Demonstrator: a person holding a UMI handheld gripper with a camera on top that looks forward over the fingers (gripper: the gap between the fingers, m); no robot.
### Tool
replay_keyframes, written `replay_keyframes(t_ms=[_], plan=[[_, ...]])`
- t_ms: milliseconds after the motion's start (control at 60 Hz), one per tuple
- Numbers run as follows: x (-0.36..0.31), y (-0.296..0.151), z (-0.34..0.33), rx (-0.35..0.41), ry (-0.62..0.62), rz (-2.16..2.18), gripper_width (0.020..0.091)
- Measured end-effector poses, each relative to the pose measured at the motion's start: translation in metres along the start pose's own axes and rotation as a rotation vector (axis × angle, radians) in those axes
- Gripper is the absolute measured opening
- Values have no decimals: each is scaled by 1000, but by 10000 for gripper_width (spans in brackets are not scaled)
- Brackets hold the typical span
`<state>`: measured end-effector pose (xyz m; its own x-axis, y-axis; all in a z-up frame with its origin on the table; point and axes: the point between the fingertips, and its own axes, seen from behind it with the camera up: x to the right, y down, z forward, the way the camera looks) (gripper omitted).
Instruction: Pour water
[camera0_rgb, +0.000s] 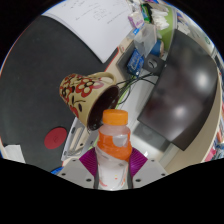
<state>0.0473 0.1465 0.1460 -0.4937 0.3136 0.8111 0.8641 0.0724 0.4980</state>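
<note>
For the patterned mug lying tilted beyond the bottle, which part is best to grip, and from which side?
Probably the patterned ceramic mug by its rim wall near the opening, approaching from the opening's side. The gripper is shut on the orange-capped plastic bottle.

We see the gripper (113, 178) with its two fingers closed on a clear plastic bottle with an orange cap (115, 150), the magenta pads (90, 162) pressing at either side of its body. The whole scene is tilted. Just ahead of the orange cap, we see a cream ceramic mug patterned with red and brown flowers (88, 96), lying over on its side above the bottle's neck, its dark mouth facing the cap. It sits on a dark grey table top (35, 95). Near the fingers, we spot a round red disc (56, 138) on that surface. Beyond the mug there's a black monitor screen (180, 100), a white board (95, 22) and some cluttered small items too blurred to name.
</note>
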Motion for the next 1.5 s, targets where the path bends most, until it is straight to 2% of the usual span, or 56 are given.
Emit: replay_keyframes(t_ms=[117,250,300,367,417,500,750,833,1117,1250,1333,1500], plan=[[-2,0,-2,11,-16,77,388],[15,3,-20,77,-21,399,385],[24,10,-28,103,-11,544,387],[34,27,-39,92,29,709,389],[35,40,-41,113,43,823,387],[30,53,-45,144,59,1004,385],[-11,81,-25,151,35,1748,388],[-22,89,-11,177,18,1920,386],[-53,57,25,232,-5,2031,384],[-72,35,31,233,-42,2036,374],[-71,38,28,235,-4,2029,387],[-71,37,27,226,1,2011,513]])
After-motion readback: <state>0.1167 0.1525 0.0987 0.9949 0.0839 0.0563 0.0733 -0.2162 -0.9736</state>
